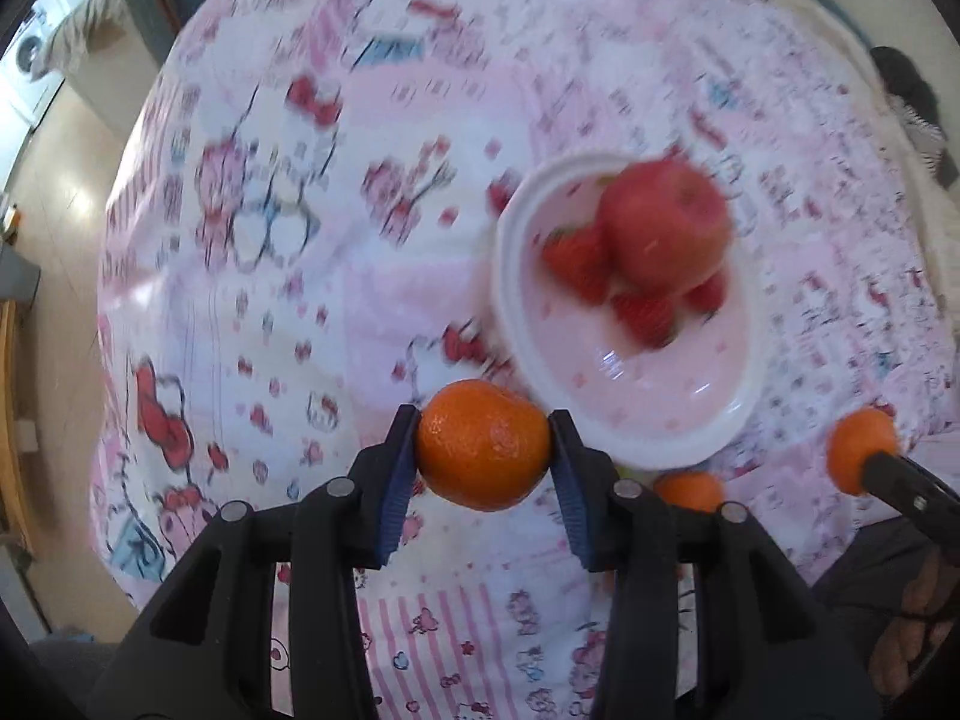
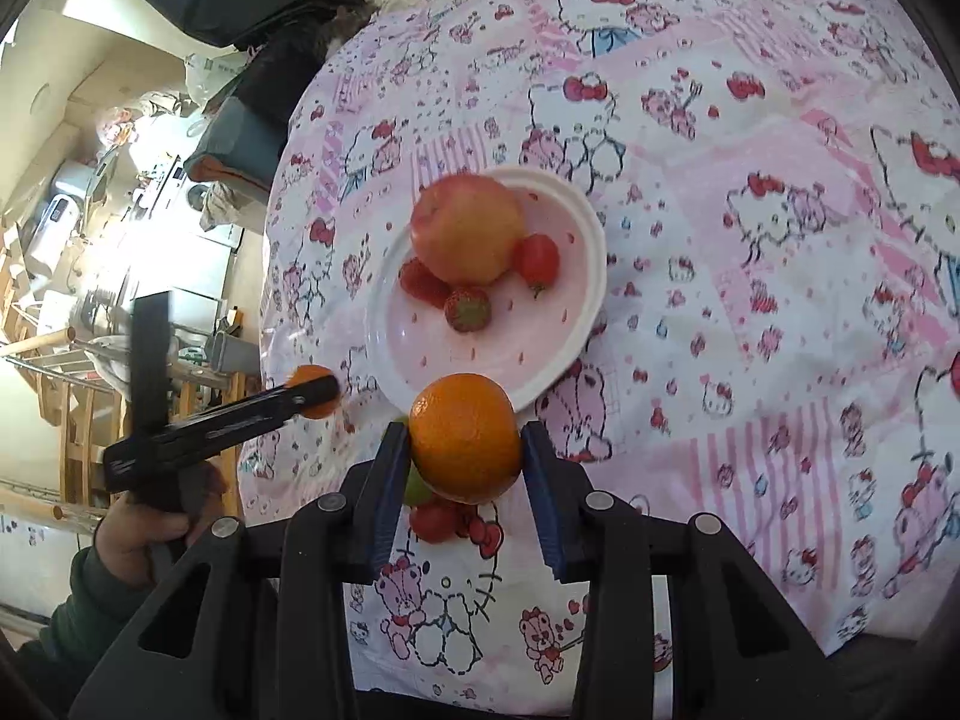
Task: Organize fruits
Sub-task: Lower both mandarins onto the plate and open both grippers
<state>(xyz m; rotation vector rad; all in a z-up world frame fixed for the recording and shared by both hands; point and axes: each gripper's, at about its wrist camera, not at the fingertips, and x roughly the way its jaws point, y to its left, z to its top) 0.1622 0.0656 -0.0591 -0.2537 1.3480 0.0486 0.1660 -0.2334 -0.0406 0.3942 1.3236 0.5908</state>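
My left gripper (image 1: 483,444) is shut on a mandarin (image 1: 483,445), held above the table just left of a white plate (image 1: 624,420). The plate holds a red apple (image 1: 663,225) and strawberries (image 1: 642,312). My right gripper (image 2: 463,450) is shut on an orange (image 2: 463,439), held near the plate's front rim (image 2: 384,372). The apple (image 2: 468,228), strawberries (image 2: 467,309) and a small tomato (image 2: 538,261) lie on the plate. In the right wrist view the left gripper (image 2: 312,391) shows at left with its mandarin (image 2: 309,377).
A pink cartoon-print cloth (image 2: 750,300) covers the round table. Another orange fruit (image 1: 690,491) lies on the cloth by the plate. A green fruit (image 2: 414,489) and a red fruit (image 2: 435,521) lie under my right gripper. Household clutter (image 2: 120,210) stands beyond the table's left edge.
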